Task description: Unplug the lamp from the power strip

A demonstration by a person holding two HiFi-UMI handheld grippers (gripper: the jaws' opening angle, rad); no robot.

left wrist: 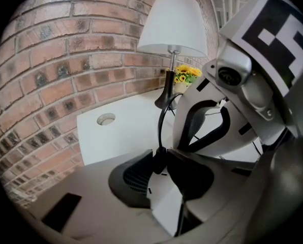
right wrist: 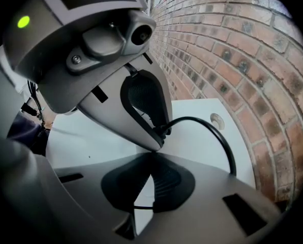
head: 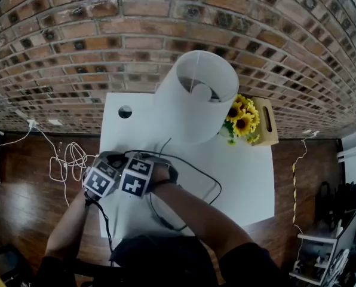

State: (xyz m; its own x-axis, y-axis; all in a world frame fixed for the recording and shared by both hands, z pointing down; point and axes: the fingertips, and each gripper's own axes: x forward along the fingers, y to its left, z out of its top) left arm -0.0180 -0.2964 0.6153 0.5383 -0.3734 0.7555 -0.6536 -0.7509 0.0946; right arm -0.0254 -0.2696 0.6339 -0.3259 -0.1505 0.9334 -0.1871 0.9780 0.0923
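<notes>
Pale grey tools (left wrist: 160, 161), black ribbed pads (right wrist: 167, 179), black-and-white marker cubes (head: 136, 183), green light (right wrist: 23, 22).

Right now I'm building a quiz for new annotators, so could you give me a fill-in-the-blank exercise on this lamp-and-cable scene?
The black-stemmed table lamp has a ____ shade.
The bunch of flowers in the light wooden holder is ____.
The small black plug on the lamp's cable sits pinched between the fingers of the ____ gripper.
The wall behind the white rectangular table is built of ____.
Missing words: white; yellow; left; brick.
</notes>
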